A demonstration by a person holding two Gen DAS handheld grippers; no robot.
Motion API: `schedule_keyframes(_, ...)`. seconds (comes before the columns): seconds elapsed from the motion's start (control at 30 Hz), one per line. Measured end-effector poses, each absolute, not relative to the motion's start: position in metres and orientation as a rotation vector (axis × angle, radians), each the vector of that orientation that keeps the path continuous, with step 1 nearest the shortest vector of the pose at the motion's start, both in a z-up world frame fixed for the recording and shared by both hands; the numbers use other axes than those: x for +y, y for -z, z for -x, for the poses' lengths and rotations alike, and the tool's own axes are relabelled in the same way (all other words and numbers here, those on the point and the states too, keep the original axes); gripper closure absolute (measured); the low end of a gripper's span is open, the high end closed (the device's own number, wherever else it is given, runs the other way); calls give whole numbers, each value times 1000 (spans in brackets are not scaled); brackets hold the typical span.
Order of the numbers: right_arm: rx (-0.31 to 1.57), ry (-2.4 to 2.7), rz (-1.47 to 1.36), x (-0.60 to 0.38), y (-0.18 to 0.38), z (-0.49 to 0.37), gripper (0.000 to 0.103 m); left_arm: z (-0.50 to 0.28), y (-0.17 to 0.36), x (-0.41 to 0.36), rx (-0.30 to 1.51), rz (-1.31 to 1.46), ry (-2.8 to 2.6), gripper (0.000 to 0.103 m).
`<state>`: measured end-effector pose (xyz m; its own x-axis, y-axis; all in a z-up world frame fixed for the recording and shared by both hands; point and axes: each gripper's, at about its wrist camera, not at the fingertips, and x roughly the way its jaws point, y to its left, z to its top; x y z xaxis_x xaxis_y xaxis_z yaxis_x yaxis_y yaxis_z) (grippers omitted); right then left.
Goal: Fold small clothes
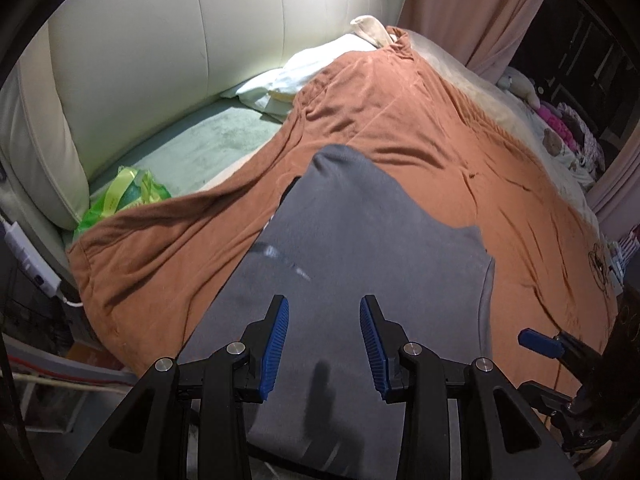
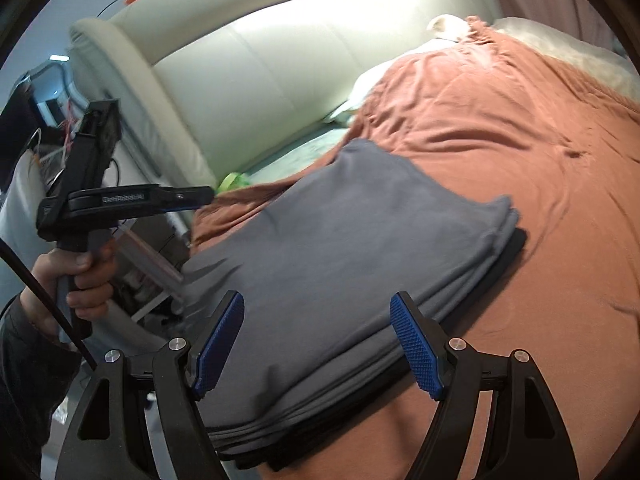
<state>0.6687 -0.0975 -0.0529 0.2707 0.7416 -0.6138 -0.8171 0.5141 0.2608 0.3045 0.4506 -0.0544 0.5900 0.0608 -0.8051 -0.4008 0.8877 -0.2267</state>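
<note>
The left tool (image 1: 323,344) stands open at the bottom centre of its own view, blue ribbed pads apart, nothing between them, hovering over the grey garment (image 1: 360,248). In the right wrist view the same tool appears at the left of the frame, held in the person's left hand (image 2: 82,280); from that side its jaws cannot be judged. The right tool (image 2: 318,344) is also open, its blue pads spread wide at the bottom of its frame with the near edge of the folded garment (image 2: 340,248) showing between them, though whether they touch the cloth is hard to tell.

The grey garment lies folded in several flat layers in the middle of both views, with a darker layer, possibly another piece, peeking out beneath its right and lower edges. It rests on a rust-orange blanket (image 1: 420,132) that covers the bed. At the upper left stands a cream padded headboard (image 1: 160,40), with a white pillow (image 1: 304,68) at its foot and a green plastic bag (image 1: 128,196) at the left.
</note>
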Motion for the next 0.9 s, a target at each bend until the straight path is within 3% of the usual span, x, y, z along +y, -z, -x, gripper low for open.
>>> schedule_keyframes(0.27,805,-1090,227,-71,80,-639,49,-287,113,444,1004,407,-271,64)
schedule_keyframes(0.43,774,-1069,308,-64,102,-628,50,-281,132,437,1030,378,-255,64)
schedule_keyframes(0.9,713,-974,455,-68,110,-582,50,-256,119,416,1050,347,-216,64)
